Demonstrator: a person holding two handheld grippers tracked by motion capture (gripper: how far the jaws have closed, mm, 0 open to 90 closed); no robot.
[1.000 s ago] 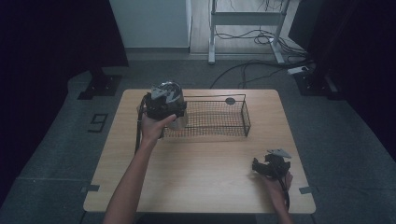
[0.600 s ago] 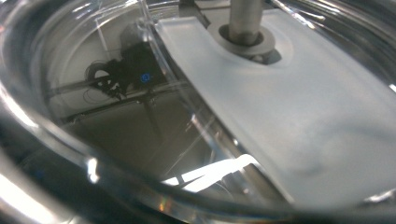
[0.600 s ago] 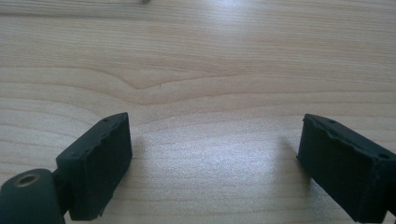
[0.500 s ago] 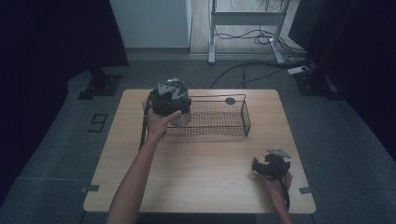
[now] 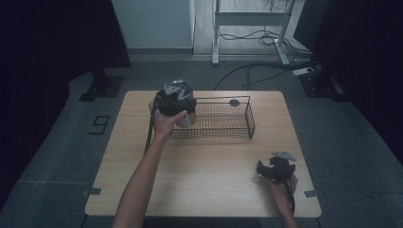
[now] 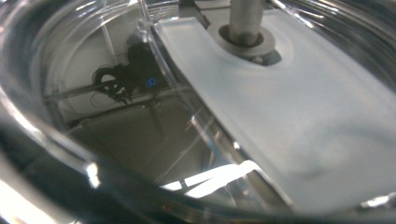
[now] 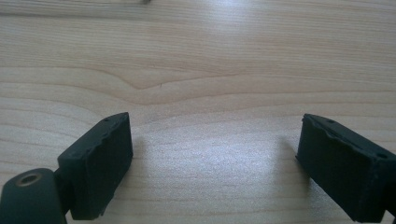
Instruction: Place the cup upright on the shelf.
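My left gripper hangs over the left end of a black wire basket, shut on a clear glassy container that a hand steadies from below. In the left gripper view the container's curved clear wall sits right up against the camera, with a frosted white plate and a metal shaft inside it; the jaws are hidden. My right gripper rests at the table's front right, open. Its black fingers stand wide apart over bare wood, and nothing lies between them at the right gripper.
The light wooden table has the basket across its far middle. A small dark disc lies by the basket's far rim. Cables and a metal frame stand on the floor beyond the table.
My left gripper has carried the clear container rightward, from beside the basket's left end to over it. The right gripper has stayed still.
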